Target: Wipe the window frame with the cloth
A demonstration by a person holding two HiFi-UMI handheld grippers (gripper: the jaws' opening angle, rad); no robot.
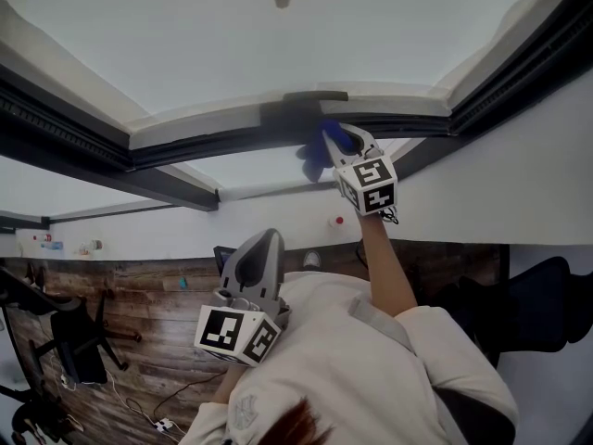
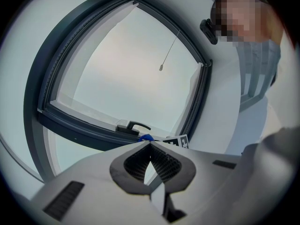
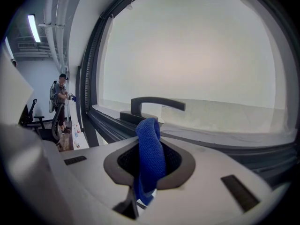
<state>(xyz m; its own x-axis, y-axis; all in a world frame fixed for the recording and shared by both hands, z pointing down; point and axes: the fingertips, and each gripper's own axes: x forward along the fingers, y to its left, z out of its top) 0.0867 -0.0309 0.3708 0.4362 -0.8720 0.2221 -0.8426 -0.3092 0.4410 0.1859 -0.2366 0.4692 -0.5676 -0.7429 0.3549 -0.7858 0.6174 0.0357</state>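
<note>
Now I am wiping the window frame (image 3: 101,121) by its handle (image 3: 157,105).

I am clamping the blue cloth (image 3: 150,153) between the jaws of my right gripper (image 1: 345,141), and its fold is poking out just in front of the handle. My left gripper (image 2: 150,144) is hanging well below the handle with its jaws together on nothing. To do this well, I am judging that the fold should be pressing flat on the dark rail and sliding away from the handle, going round the lever so it doesn't snag. The right gripper view is showing my grip on the cloth. The head view is showing only a blue bunch at the handle. The left gripper view is taking in the whole frame, with a blue speck beside the handle.
</note>
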